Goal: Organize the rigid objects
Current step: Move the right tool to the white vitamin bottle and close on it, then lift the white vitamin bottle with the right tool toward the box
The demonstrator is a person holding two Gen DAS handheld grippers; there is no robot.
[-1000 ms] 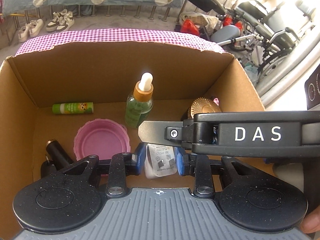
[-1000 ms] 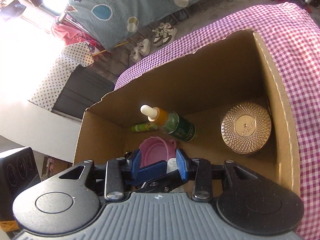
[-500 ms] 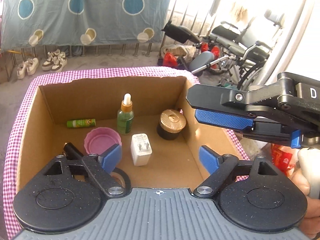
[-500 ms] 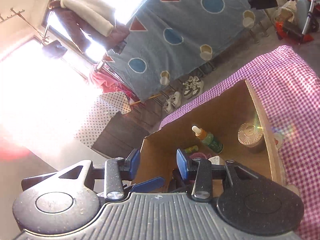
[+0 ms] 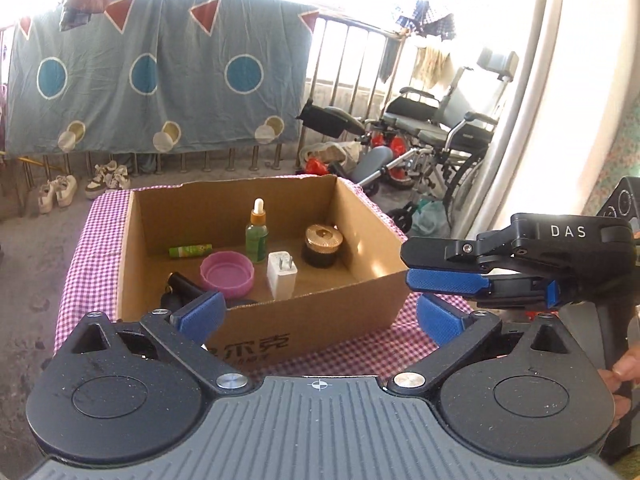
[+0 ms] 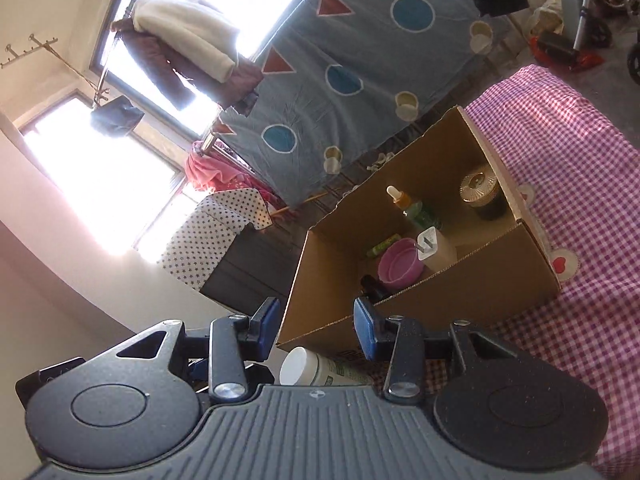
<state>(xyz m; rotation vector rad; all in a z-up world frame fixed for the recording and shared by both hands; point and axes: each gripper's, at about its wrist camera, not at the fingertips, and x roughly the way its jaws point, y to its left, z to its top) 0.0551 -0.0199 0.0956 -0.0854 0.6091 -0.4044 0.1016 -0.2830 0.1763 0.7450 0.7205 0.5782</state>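
1. the white charger (image 5: 282,280) stands upright on the floor of the cardboard box (image 5: 360,300), prongs up, between the pink lid (image 5: 227,274) and the gold-capped jar (image 5: 323,245). it looks light, stiff and smooth-sided, so it would likely slip unless pinched across its flat faces, low on the body and clear of the prongs.
2. the dropper bottle (image 5: 257,236) just behind it looks like glass and tippy; best taken around the body, not the bulb.
3. a white-capped tube (image 6: 320,370) lies on the checked worktop (image 6: 580,200) just outside the box, right under the right claw (image 6: 316,326); probably light and rigid, apt to roll, so grip across its barrel.
4. left claw (image 5: 316,316) is spread wide and holds nothing; the right claw is also apart and empty.
5. a second ago the left claw was clamped on the charger deep inside the box; half a second ago it had let go. now both claws are pulled back outside the box and the charger stays where it was set.
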